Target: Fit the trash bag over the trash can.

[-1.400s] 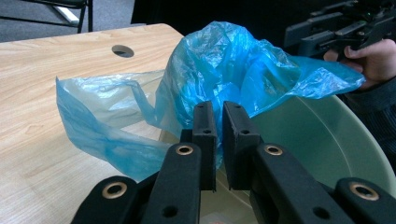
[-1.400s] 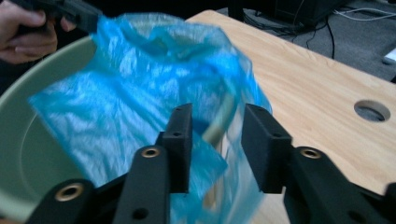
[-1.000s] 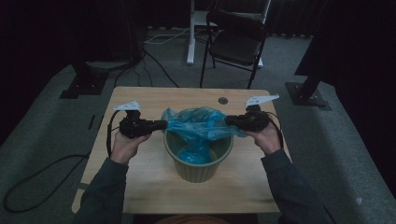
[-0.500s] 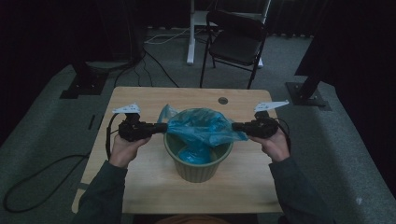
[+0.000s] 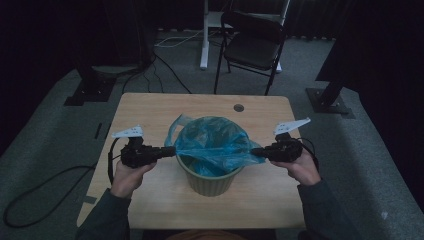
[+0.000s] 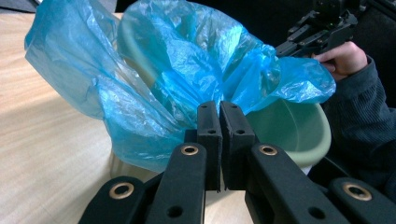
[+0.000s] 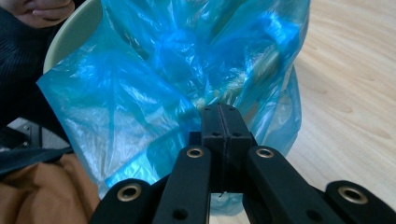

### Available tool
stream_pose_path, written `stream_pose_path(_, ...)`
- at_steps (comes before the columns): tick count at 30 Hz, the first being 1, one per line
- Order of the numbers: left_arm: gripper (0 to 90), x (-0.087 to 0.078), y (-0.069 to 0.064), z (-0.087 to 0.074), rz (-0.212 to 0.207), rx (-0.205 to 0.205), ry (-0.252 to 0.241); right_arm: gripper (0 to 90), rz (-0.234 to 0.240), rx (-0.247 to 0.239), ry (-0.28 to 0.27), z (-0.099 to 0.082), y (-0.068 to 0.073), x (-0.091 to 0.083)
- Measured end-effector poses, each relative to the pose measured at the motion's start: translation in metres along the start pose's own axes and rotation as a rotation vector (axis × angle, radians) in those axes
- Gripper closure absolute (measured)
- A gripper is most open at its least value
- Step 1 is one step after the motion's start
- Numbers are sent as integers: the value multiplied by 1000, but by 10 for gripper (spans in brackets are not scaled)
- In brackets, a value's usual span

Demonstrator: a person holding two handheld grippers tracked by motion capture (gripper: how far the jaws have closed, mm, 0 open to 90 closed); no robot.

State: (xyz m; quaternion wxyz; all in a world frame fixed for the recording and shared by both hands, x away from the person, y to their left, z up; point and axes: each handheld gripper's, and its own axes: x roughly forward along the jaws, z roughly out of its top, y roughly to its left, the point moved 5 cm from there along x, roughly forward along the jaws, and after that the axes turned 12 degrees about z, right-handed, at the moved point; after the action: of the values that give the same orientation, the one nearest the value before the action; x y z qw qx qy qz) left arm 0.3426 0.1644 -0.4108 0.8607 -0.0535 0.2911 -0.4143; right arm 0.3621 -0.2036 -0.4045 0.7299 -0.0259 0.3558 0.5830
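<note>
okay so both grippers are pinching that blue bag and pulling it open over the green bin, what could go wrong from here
1. The thin blue bag is stretched taut between the left gripper and the right gripper; pulling wider could tear it at the pinch points.
2. Each gripper pinches only a small fold of film, so an edge may slip free.
3. The green bin stands loose on the table; an uneven pull might tip it.

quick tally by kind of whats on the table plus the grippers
blue plastic bag: 1
green bin: 1
grippers: 2, left gripper and right gripper, each shut on the bag's edge
total: 4
</note>
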Motion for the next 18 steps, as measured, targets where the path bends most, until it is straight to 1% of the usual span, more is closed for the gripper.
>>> stream_pose_path(2, 877, 0, -1, -2, -4, -5, 2, 900, 3, -1, 6, -1, 1, 0)
stream_pose_path(4, 879, -1, -2, -7, -15, -19, 2, 900, 19, -9, 36, -5, 4, 3)
stream_pose_path(6, 879, -2, -3, -10, -24, -30, 2, 900, 40, -16, 55, -7, 7, 5)
stream_pose_path(7, 879, -2, -3, -10, -24, -30, 2, 900, 40, -16, 55, -7, 7, 5)
stream_pose_path(9, 879, -5, -6, -15, -46, -42, 6, 900, 58, -29, 80, -10, 12, 10)
stream_pose_path(10, 879, -7, -6, -17, -49, -45, 5, 900, 60, -31, 86, -10, 13, 11)
stream_pose_path(14, 877, -12, -8, -22, -80, -73, 8, 900, 75, -27, 79, -10, 14, 14)
stream_pose_path(15, 877, -12, -8, -22, -80, -73, 8, 900, 79, -23, 75, -10, 14, 15)
stream_pose_path(16, 877, -11, -7, -23, -92, -88, 5, 900, 79, -21, 74, -10, 13, 16)
stream_pose_path(18, 877, -9, -5, -22, -103, -99, 1, 900, 72, -17, 74, -10, 12, 18)
